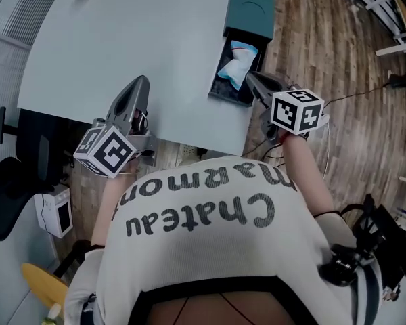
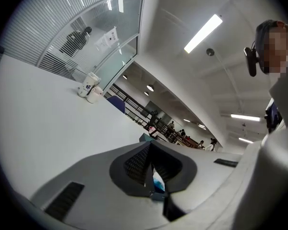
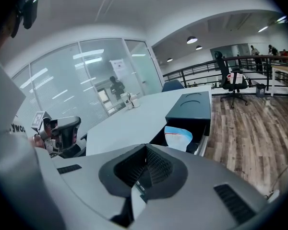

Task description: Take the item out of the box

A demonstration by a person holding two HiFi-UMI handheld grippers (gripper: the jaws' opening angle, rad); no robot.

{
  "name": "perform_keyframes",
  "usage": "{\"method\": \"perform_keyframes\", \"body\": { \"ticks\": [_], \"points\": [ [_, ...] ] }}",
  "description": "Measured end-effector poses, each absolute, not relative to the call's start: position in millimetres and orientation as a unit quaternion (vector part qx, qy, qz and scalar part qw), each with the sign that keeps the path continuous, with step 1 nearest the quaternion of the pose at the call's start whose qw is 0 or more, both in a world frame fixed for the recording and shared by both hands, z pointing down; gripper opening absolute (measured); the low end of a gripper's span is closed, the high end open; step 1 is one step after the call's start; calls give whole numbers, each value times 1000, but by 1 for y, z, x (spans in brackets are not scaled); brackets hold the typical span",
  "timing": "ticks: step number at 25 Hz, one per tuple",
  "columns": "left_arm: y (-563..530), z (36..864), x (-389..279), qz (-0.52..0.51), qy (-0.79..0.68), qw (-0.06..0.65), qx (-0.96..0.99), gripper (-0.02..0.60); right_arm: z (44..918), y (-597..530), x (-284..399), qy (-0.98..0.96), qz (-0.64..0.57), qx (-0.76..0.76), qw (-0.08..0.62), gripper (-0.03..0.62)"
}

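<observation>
White-and-blue soft pouch (image 1: pixel 235 65) sat in open dark-teal box (image 1: pixel 250 9), right gripper (image 1: pixel 252 80) near it and left gripper (image 1: pixel 141 82) both jaws together, so likely: open wide, pinch pouch's top.
</observation>
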State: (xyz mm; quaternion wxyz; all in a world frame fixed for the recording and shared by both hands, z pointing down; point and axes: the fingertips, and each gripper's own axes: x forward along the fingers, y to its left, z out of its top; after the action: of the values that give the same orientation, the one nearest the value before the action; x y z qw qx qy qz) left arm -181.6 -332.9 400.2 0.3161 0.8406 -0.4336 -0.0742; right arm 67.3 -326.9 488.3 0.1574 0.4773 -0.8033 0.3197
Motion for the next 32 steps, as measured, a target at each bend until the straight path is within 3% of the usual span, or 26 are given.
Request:
{"method": "perform_keyframes", "body": {
  "ticks": [13,15,17,21,25,32],
  "points": [
    [-312,434,-190,-51,-485,333,807,-5,518,-369,76,-802,324,468,180,0],
    [-308,440,-192,-46,-492,337,801,-6,523,-374,78,-798,318,474,195,0],
    [-306,440,-193,-44,-496,337,799,-5,531,-376,76,-796,322,464,216,53],
    [-308,437,-199,-42,-506,330,796,-5,550,-379,70,-785,351,438,262,99],
    [-312,439,-210,-45,-518,332,787,-5,555,-391,70,-770,355,453,276,104],
    [-315,444,-209,-42,-515,337,787,-5,571,-389,71,-762,315,430,368,112]
  ]
}}
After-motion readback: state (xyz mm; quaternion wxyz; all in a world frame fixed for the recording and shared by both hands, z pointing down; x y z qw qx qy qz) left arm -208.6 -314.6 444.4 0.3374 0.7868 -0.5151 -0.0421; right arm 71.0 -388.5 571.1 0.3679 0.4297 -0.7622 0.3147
